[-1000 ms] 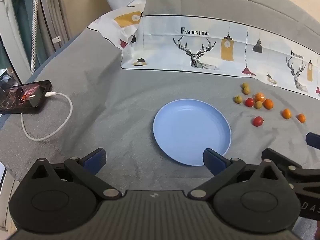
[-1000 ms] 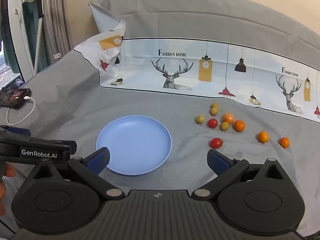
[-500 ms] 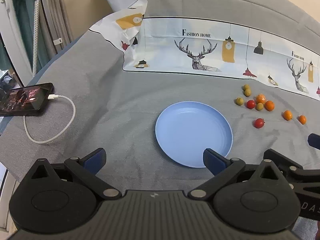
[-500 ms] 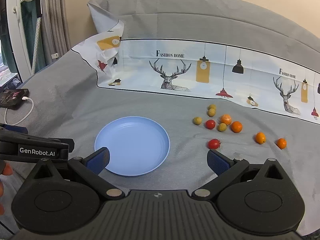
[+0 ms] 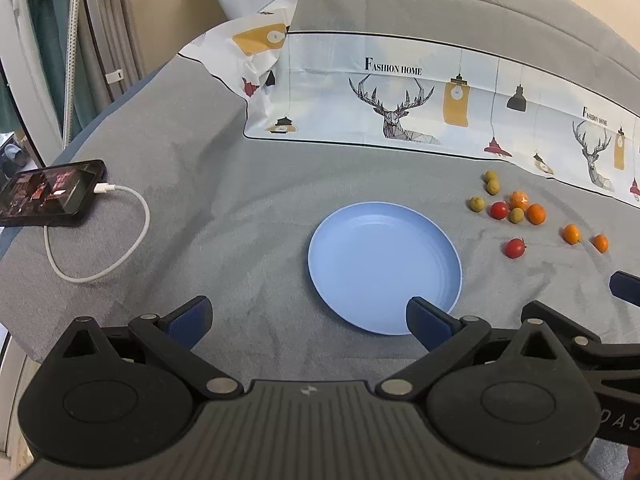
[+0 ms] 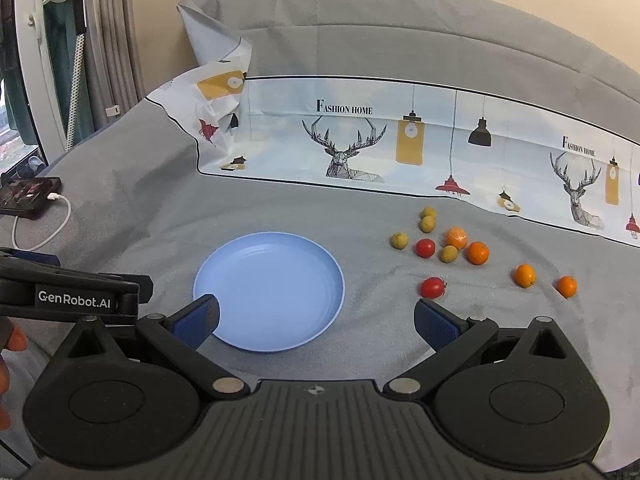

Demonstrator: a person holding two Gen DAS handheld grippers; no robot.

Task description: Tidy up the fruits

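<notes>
An empty light-blue plate [image 5: 384, 268] [image 6: 269, 290] lies on the grey cloth. To its right lie loose small fruits: two red tomatoes [image 6: 432, 287] [image 6: 425, 247], several small oranges [image 6: 477, 252] [image 6: 525, 275] and several olive-green fruits [image 6: 399, 240]; they also show in the left wrist view [image 5: 514, 248]. My left gripper [image 5: 308, 320] is open and empty, at the plate's near-left edge. My right gripper [image 6: 316, 322] is open and empty, over the plate's near-right edge, with the nearest tomato just beyond its right fingertip.
A black phone [image 5: 52, 193] with a white charging cable [image 5: 100, 256] lies at the far left. A printed deer-pattern sheet [image 6: 400, 140] runs along the back. The left gripper's body [image 6: 76, 294] shows at the left of the right wrist view.
Both grippers have drawn back and lifted slightly; the plate and fruits sit a little lower and farther in view. Nothing on the cloth has moved.
</notes>
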